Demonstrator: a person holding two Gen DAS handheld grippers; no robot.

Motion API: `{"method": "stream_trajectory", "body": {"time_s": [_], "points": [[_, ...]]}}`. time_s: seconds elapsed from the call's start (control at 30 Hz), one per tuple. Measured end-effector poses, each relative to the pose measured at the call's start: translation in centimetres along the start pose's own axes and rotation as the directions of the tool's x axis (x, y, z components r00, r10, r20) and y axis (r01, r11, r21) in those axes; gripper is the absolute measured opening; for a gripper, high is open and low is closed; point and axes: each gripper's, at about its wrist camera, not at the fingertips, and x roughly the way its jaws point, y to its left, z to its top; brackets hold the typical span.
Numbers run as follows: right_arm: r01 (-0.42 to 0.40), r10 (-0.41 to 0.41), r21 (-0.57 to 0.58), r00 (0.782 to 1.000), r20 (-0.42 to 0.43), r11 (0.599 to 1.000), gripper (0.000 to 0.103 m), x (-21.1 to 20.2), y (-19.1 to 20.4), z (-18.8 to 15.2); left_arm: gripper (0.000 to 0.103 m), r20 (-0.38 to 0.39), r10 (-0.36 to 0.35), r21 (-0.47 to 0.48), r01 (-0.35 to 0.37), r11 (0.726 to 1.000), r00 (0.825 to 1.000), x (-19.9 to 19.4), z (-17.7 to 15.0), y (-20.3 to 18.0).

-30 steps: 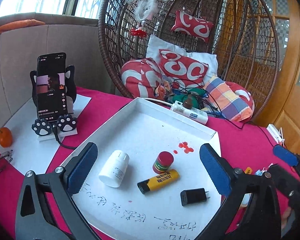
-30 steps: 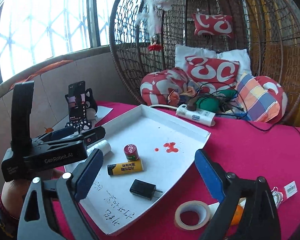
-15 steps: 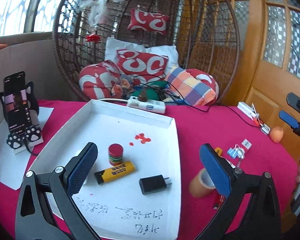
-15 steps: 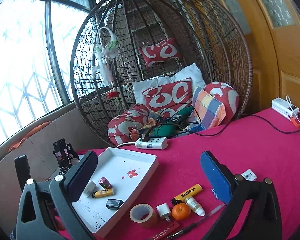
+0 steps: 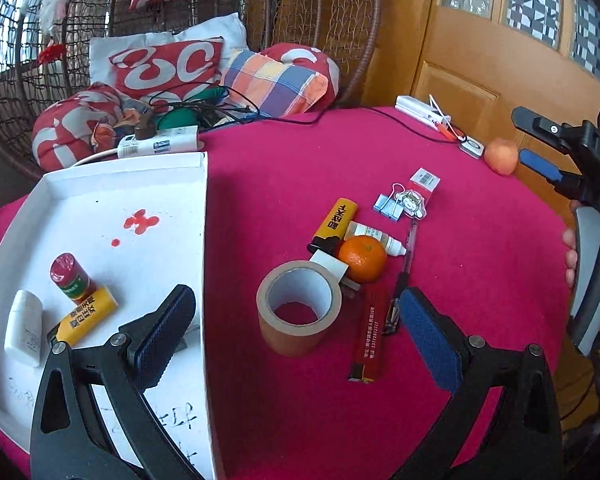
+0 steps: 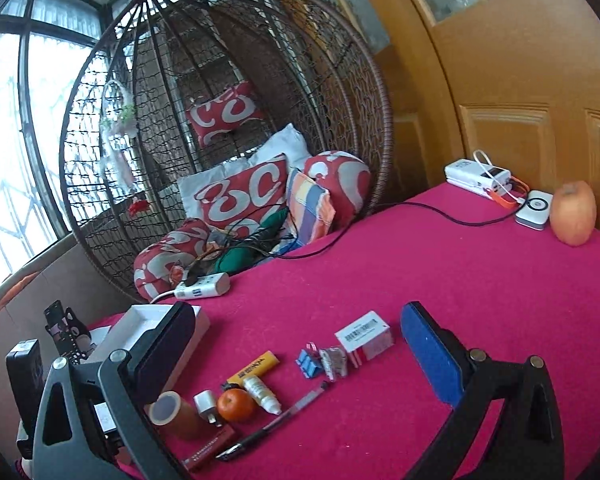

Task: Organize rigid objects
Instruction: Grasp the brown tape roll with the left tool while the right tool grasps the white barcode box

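Currently: left hand-held gripper (image 5: 296, 336) open, empty, over tape roll (image 5: 299, 306); right hand-held gripper (image 6: 296, 344) open, empty. Loose items crowd tabletop (image 5: 480, 264) beside white tray (image 5: 100, 184). Risk: wide jaws nudge tangerine (image 5: 362, 258), which rolls away.

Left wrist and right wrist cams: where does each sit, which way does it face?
Left wrist: on the left gripper, angled down at the tape roll and white tray; own open fingers, plus the right gripper in a hand.
Right wrist: on the right gripper, flatter, toward the hanging chair; own open fingers.
Shared: tape roll, orange, pen.
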Motion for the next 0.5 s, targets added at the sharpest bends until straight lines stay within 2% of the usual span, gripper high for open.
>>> {"method": "stream_trajectory", "body": {"time_s": [0.03,0.1,0.17,0.3,0.37,0.5], "points": [[0.034,-0.034,0.003,0.999,-0.015,0.999,0.103,0.4,-0.8,0.0,0.102,-0.007,0.012,0.020,-0.011,1.000,1.000,0.4,0.1,-0.4],[0.103,-0.103,-0.010,0.992,-0.065,0.995,0.103,1.6,-2.2,-0.1,0.093,-0.024,0.031,0.058,-0.029,0.998,0.999,1.0,0.3,-0.9],[0.146,-0.149,-0.030,0.981,-0.127,0.989,0.103,3.4,-3.6,-0.3,0.078,-0.058,0.043,0.085,-0.038,0.996,0.997,1.9,0.2,-1.1],[0.150,-0.150,-0.020,0.962,-0.229,0.989,0.102,7.1,-5.6,-0.9,0.077,-0.094,0.053,0.102,-0.043,0.994,0.994,2.9,-0.2,-1.2],[0.126,-0.129,-0.030,0.957,-0.259,0.992,0.095,8.5,-5.4,-0.9,0.077,-0.105,0.054,0.109,-0.043,0.993,0.993,3.3,-0.3,-1.2],[0.080,-0.104,-0.092,0.948,-0.300,0.993,0.095,11.0,-3.9,-1.2,0.077,-0.127,0.053,0.107,-0.040,0.994,0.991,4.1,-0.3,-1.2]]}}
